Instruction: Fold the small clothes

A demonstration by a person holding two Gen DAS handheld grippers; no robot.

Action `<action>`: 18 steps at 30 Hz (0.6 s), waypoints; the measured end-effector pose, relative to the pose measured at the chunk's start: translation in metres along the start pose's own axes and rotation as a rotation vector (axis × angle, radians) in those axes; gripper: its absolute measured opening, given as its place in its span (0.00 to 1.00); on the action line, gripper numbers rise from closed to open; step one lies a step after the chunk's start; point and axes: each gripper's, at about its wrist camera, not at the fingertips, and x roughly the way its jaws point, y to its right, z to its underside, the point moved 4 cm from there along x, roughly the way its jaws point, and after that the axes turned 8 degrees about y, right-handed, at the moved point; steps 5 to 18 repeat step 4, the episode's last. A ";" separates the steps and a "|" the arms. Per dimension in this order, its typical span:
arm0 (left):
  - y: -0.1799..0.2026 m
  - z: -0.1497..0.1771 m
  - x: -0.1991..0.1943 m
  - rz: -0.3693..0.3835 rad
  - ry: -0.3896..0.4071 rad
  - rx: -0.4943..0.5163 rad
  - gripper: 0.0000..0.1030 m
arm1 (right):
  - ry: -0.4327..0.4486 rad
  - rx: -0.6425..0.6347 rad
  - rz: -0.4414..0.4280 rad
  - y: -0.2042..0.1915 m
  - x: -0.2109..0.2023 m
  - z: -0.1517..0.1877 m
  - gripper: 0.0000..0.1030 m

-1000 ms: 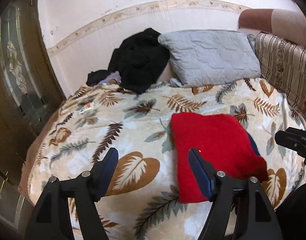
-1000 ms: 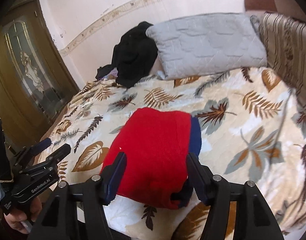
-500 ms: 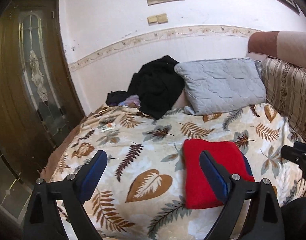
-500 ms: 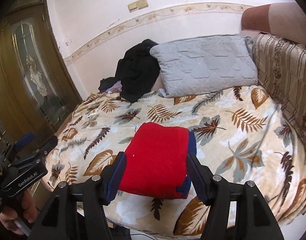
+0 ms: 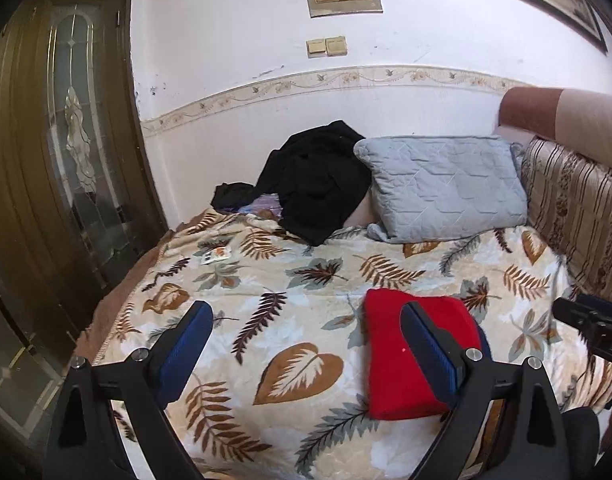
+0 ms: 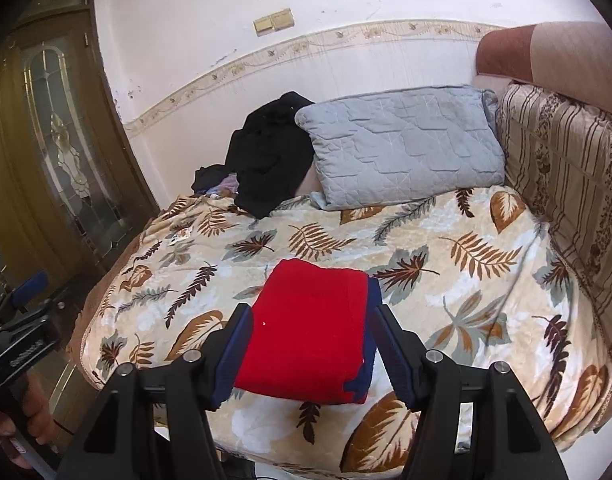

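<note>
- Red garment [image 6: 309,332], folded into a flat rectangle, lies on the blanket [image 6: 465,280] near the bed's front edge, about midway along it. A dark blue layer shows along its right side and front right corner.
- My right gripper [image 6: 311,354] hovers above the garment's front edge, jaws apart, nothing between the pads; the garment is seen through the gap, not touched.
- My left gripper [image 5: 306,344] hangs over the blanket to the left of the garment, jaws wide apart and empty. Its right finger [image 5: 429,352] overlaps the red cloth in the view; I cannot tell any contact.
- In the right wrist view a hand [image 6: 22,420] grips the left gripper's handle at the lower left.
- Grey pillow [image 6: 401,144] leans at the bed's back edge, against the wall.
- Black clothes [image 6: 270,156] are heaped just left of the pillow, touching it, toward the back left corner.
- Striped cushion [image 6: 565,168] runs along the bed's right edge.
- Wooden door [image 5: 66,160] with a glass panel stands beyond the left edge.
</note>
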 end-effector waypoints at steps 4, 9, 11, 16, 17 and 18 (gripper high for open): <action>-0.002 0.006 0.022 0.007 -0.034 -0.003 0.92 | -0.034 0.015 0.015 0.011 0.022 -0.001 0.64; -0.002 0.006 0.022 0.007 -0.034 -0.003 0.92 | -0.034 0.015 0.015 0.011 0.022 -0.001 0.64; -0.002 0.006 0.022 0.007 -0.034 -0.003 0.92 | -0.034 0.015 0.015 0.011 0.022 -0.001 0.64; -0.002 0.006 0.022 0.007 -0.034 -0.003 0.92 | -0.034 0.015 0.015 0.011 0.022 -0.001 0.64; -0.002 0.006 0.022 0.007 -0.034 -0.003 0.92 | -0.034 0.015 0.015 0.011 0.022 -0.001 0.64; -0.002 0.006 0.022 0.007 -0.034 -0.003 0.92 | -0.034 0.015 0.015 0.011 0.022 -0.001 0.64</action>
